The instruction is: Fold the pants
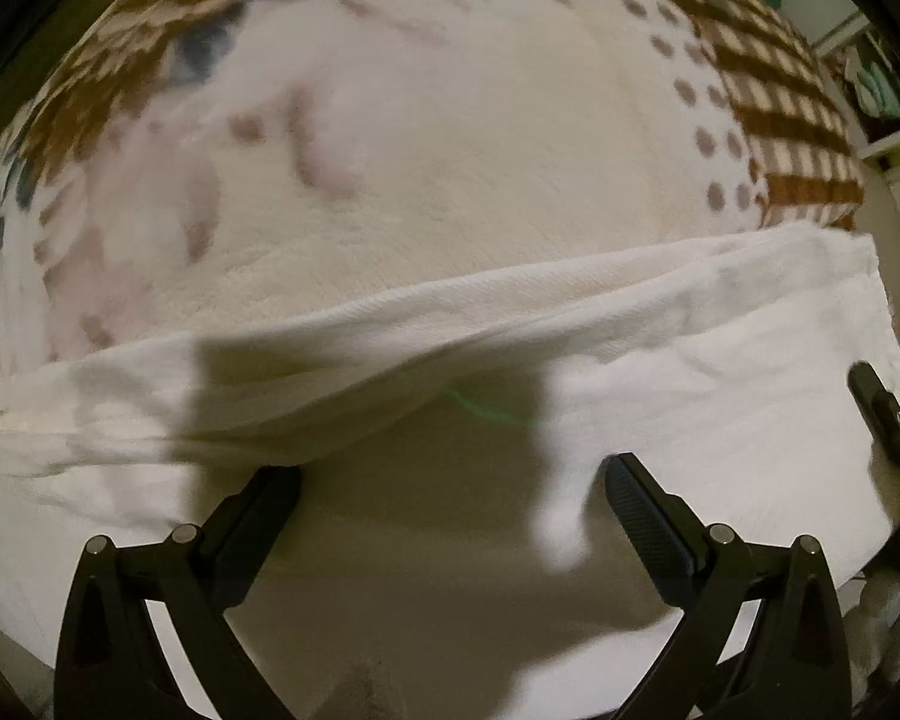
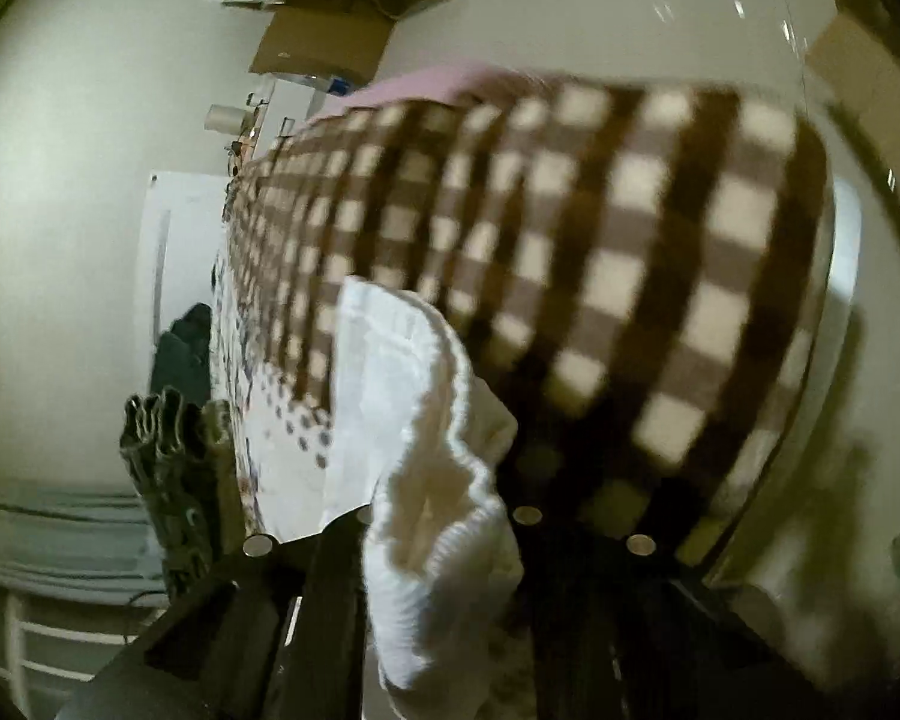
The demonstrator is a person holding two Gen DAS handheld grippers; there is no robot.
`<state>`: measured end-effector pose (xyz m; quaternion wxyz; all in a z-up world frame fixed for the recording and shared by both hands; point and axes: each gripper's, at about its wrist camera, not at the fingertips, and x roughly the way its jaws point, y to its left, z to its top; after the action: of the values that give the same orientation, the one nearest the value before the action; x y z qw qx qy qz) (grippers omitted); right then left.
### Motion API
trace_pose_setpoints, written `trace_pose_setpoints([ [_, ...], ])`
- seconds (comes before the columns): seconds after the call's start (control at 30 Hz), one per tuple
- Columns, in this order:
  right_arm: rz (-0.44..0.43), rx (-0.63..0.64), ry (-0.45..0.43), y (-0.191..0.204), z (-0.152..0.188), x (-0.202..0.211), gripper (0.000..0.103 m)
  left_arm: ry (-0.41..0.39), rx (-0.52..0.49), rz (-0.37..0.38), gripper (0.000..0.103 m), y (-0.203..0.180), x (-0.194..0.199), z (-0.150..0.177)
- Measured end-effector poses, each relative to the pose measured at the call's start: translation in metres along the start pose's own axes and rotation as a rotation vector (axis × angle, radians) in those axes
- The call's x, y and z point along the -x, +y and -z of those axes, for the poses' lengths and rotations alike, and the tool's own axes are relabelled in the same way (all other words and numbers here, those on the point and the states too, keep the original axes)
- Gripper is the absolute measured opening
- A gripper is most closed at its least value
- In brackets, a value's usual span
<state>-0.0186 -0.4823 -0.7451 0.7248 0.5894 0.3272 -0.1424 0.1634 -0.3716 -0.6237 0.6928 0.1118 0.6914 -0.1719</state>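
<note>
White pants lie across a patterned blanket on a bed, with a folded edge running left to right. My left gripper is open just above the near part of the pants, nothing between its fingers. My right gripper is shut on the elastic waistband end of the white pants and holds it lifted; its fingers are mostly hidden by the cloth. The right gripper also shows at the right edge of the left wrist view.
The blanket has a brown checked border and a dotted white middle. A cardboard box and white furniture stand beyond the bed. Dark clothes hang at the left in the right wrist view.
</note>
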Motion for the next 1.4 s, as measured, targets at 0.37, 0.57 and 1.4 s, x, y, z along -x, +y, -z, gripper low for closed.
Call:
trace_pose_setpoints([
  [0.37, -0.002, 0.296, -0.015, 0.156, 0.063, 0.045, 0.009, -0.113, 0.146, 0.008, 0.103, 0.104, 0.090, 0.019],
  [0.57, 0.036, 0.465, 0.078, 0.223, 0.163, 0.006, 0.008, -0.163, 0.320, 0.038, 0.103, 0.221, 0.139, 0.070],
  [1.4, 0.188, 0.568, 0.555, 0.225, 0.367, -0.096, 0.074, -0.148, 0.480, 0.167, 0.103, 0.380, 0.119, 0.132],
])
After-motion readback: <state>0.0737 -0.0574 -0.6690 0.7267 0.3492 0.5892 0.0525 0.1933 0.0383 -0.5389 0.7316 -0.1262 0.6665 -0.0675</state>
